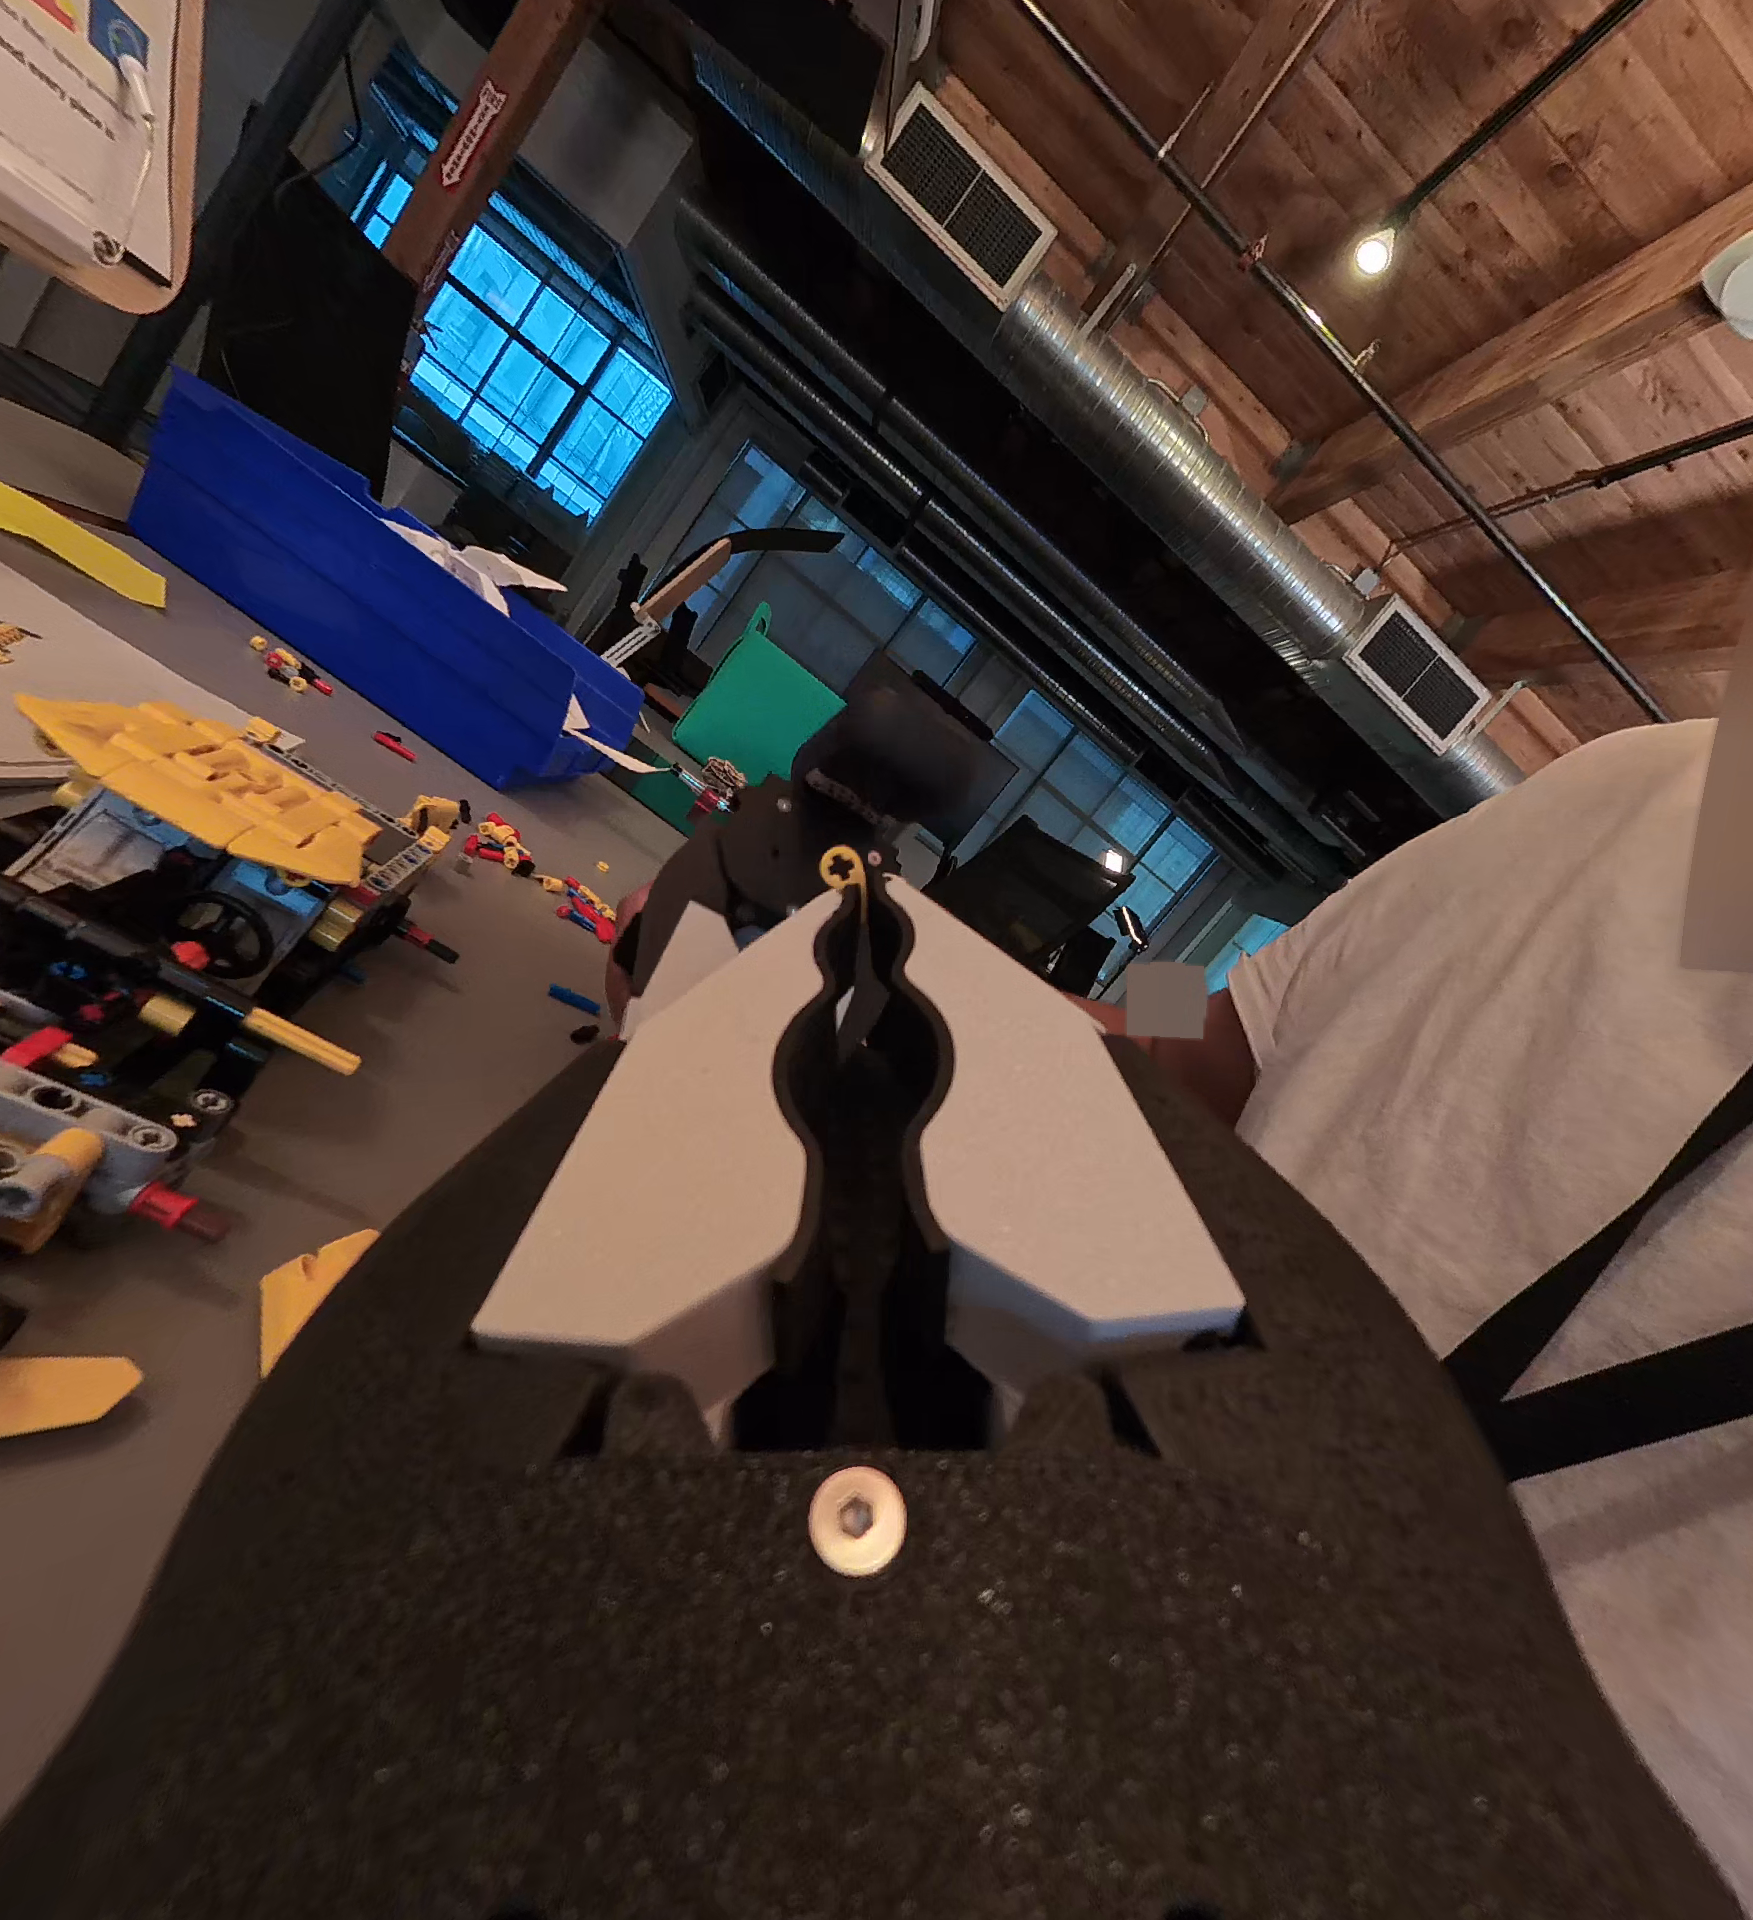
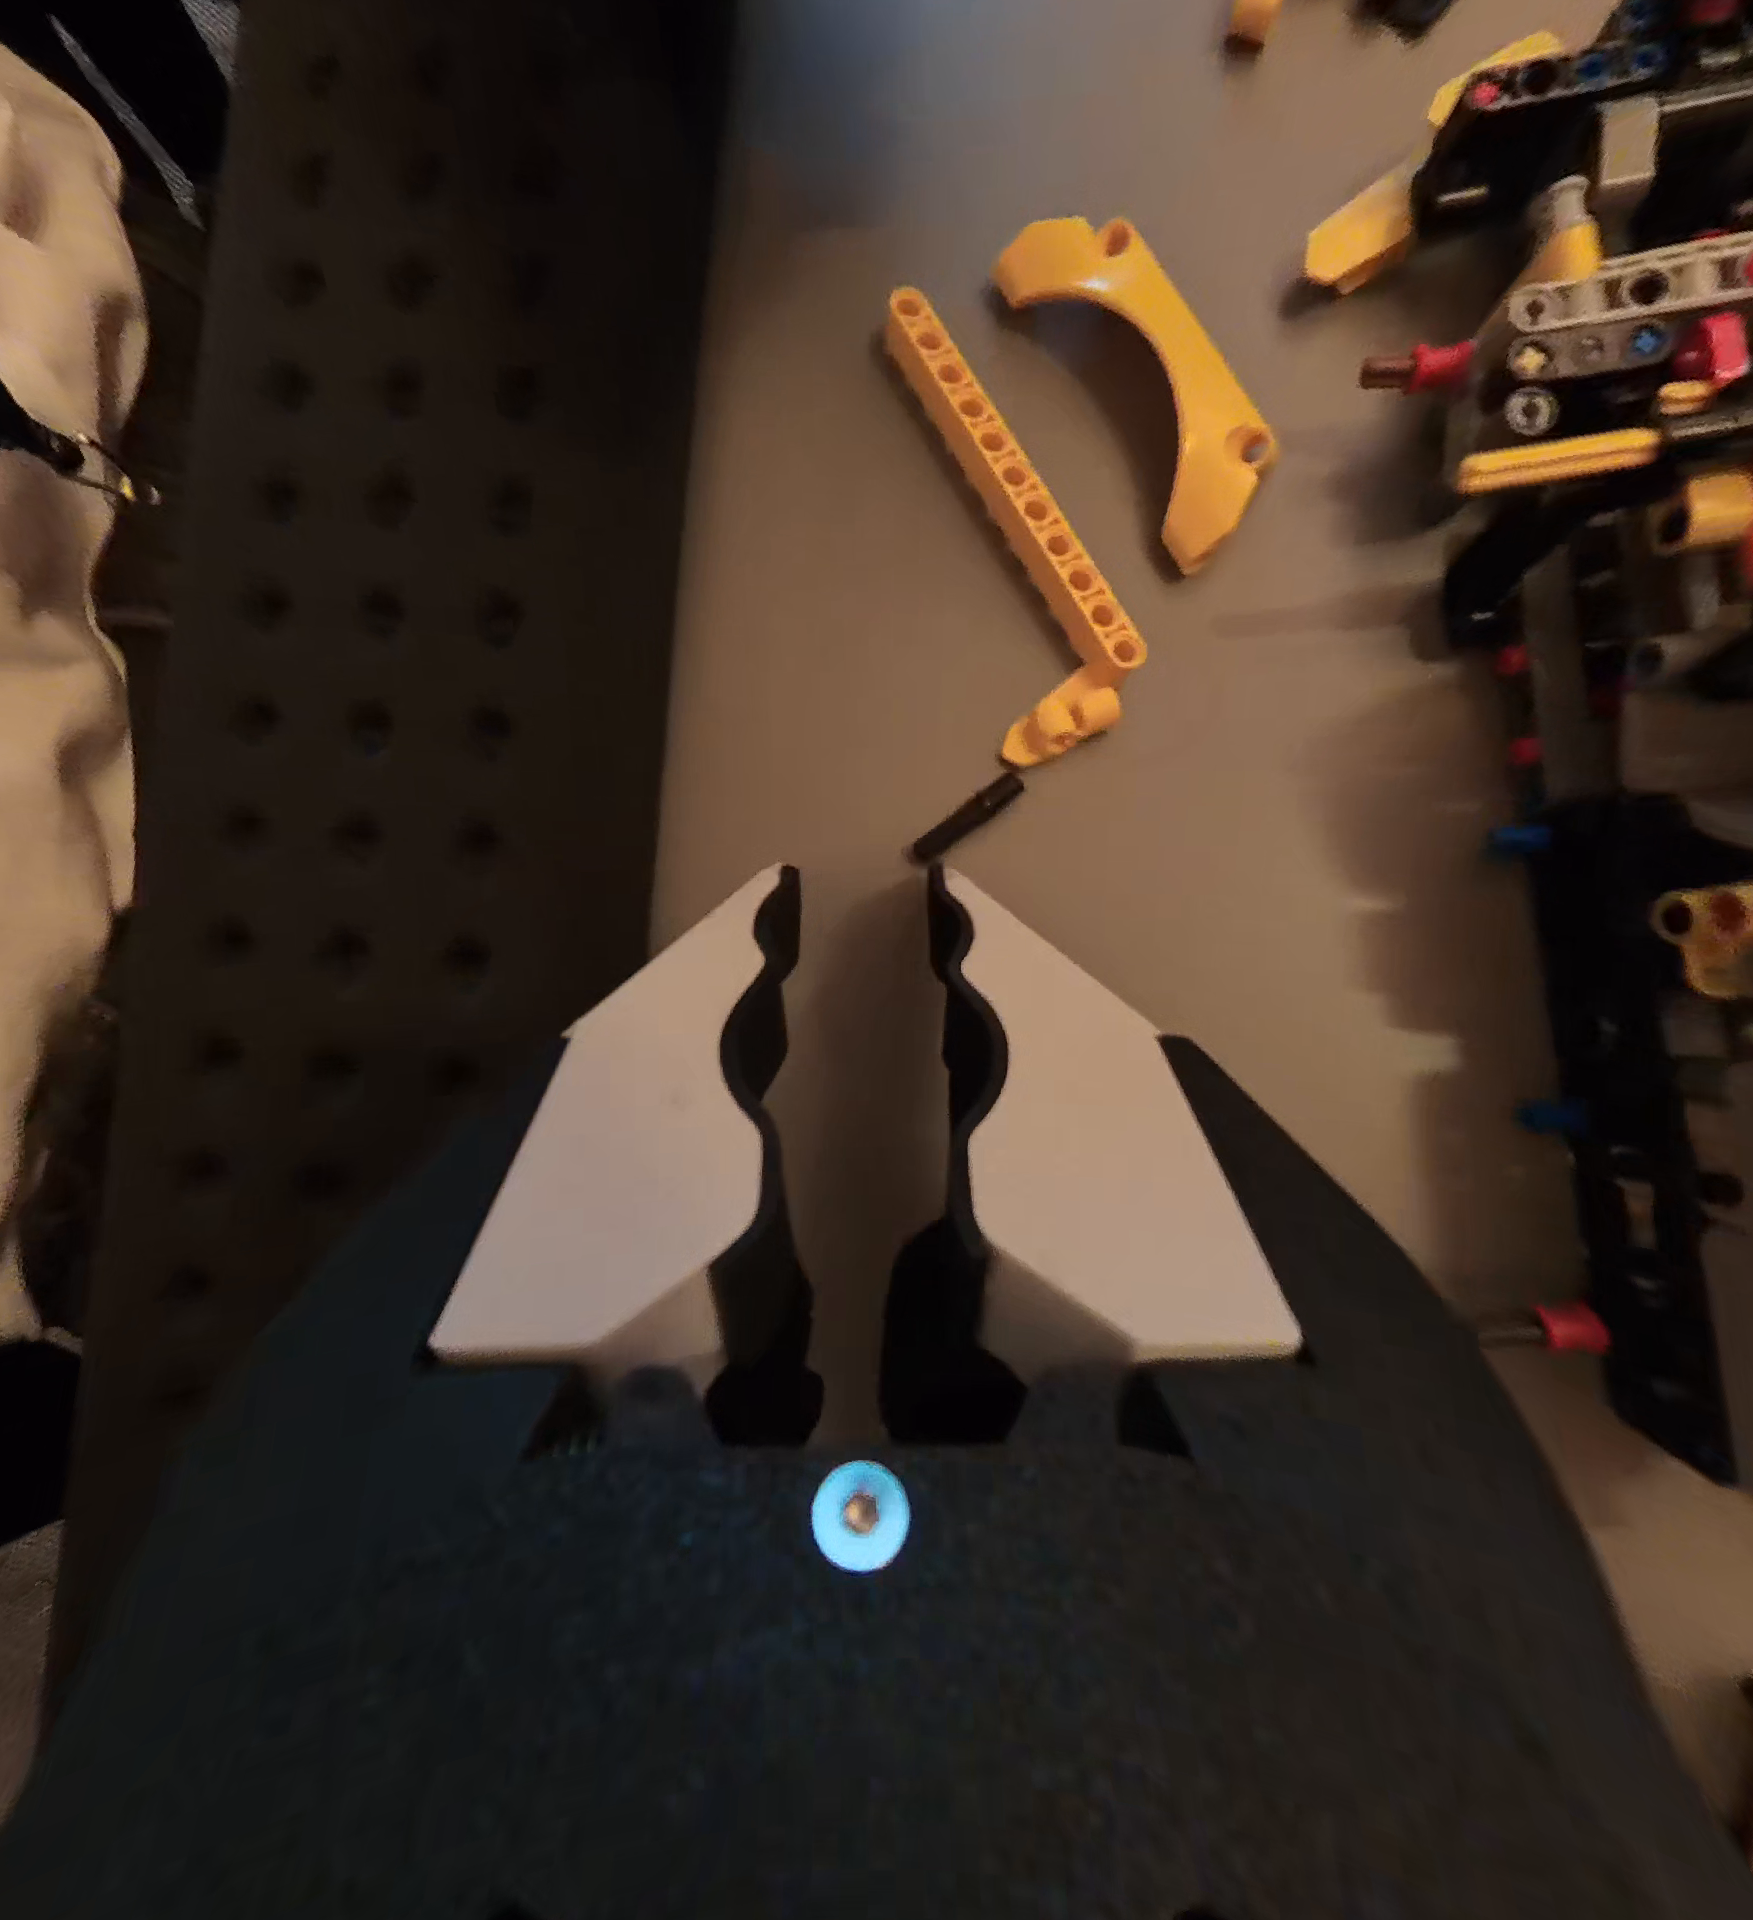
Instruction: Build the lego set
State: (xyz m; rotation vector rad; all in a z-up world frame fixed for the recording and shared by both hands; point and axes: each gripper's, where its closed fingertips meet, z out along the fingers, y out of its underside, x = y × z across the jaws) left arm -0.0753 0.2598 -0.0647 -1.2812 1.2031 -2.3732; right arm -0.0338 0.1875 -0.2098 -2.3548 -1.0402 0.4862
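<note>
Pinching a small yellow piece (image 1: 844, 878) only at its tips, the left gripper (image 1: 867, 914) could drop it; the right gripper (image 2: 864, 883), parted and empty, might nudge the black pin (image 2: 967, 817) at one o'clock.

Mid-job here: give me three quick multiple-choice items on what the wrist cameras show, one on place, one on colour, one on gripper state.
1. The small black pin lies:
A. just beyond the right gripper tips
B. in the blue plastic bin
C. on the curved yellow panel

2. The long holed beam is:
A. red
B. yellow
C. grey

3. The left gripper is:
A. wide open
B. out of view
C. shut on a small yellow piece

Answers: 1 A, the pin sits ahead of the open tips. 2 B, plainly yellow. 3 C, the jaws meet around the piece.
</note>
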